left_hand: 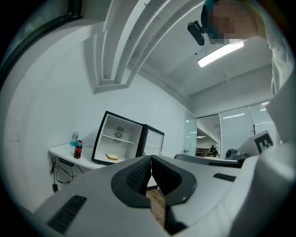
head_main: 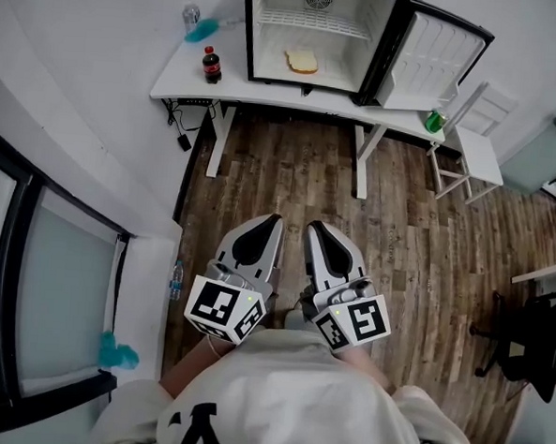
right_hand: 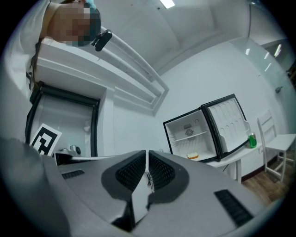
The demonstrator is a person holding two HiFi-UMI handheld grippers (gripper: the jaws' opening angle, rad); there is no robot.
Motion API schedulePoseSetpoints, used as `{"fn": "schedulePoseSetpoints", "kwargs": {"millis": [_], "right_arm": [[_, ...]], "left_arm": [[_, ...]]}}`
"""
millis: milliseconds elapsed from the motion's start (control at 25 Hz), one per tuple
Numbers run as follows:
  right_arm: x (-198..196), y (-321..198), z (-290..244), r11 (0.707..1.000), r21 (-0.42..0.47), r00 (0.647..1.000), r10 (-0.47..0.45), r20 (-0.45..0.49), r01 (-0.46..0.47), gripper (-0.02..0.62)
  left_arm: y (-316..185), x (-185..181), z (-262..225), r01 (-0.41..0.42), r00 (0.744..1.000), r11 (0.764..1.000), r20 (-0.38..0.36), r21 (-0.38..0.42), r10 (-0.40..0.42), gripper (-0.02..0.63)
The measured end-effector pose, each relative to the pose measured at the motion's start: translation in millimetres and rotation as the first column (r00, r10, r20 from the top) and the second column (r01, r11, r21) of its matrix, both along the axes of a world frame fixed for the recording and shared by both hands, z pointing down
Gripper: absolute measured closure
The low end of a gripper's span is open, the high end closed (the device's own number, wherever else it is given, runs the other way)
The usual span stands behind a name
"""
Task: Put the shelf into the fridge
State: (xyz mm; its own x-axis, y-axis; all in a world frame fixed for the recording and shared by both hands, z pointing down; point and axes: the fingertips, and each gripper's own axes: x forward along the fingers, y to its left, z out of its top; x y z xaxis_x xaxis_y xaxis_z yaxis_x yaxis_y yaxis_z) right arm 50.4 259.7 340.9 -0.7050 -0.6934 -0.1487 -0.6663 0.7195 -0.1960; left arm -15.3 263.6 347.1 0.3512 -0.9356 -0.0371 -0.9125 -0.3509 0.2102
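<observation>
Shirt [head_main: 286, 405]: white, seen lowest in the head view, just behind the tongs.
Counter [head_main: 188, 78]: white, set along the far wall, well apart from the tongs.
Fridge [head_main: 343, 72]: stood on the counter, its door [head_main: 436, 57] swung open.
Shelf [head_main: 314, 23]: wire, seated across the upper fridge interior.
Left tongs [head_main: 270, 222]: pressed together, empty, pointed toward the fridge.
Right tongs [head_main: 317, 228]: pressed together, empty, held just beside the left.
Bread [head_main: 301, 61]: laid on the fridge floor.
</observation>
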Motion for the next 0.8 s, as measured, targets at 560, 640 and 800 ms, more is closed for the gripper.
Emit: {"fn": "schedulePoseSetpoints", "kwargs": {"millis": [560,640,800], "right_arm": [[9.2,0.0,-5.4,0.999,0.032,0.999,0.034,-0.041,-0.033,0.555],[9.7,1.7,-4.3,0.999,0.032,0.998,0.035,-0.044,-0.033,0.555],[9.0,3.7,-5.0,0.999,0.034,0.998,0.036,-0.045,-0.034,0.555]], "left_arm": [[0.7,5.1,-4.2,-0.008,1.000,1.000,-0.006,0.007,0.008,0.600],[2.2,5.7,-3.0,-0.009,1.000,1.000,-0.012,0.004,0.009,0.600],[3.2,6.6,-6.4,-0.016,1.000,1.000,-0.011,0.011,0.016,0.600]]}}
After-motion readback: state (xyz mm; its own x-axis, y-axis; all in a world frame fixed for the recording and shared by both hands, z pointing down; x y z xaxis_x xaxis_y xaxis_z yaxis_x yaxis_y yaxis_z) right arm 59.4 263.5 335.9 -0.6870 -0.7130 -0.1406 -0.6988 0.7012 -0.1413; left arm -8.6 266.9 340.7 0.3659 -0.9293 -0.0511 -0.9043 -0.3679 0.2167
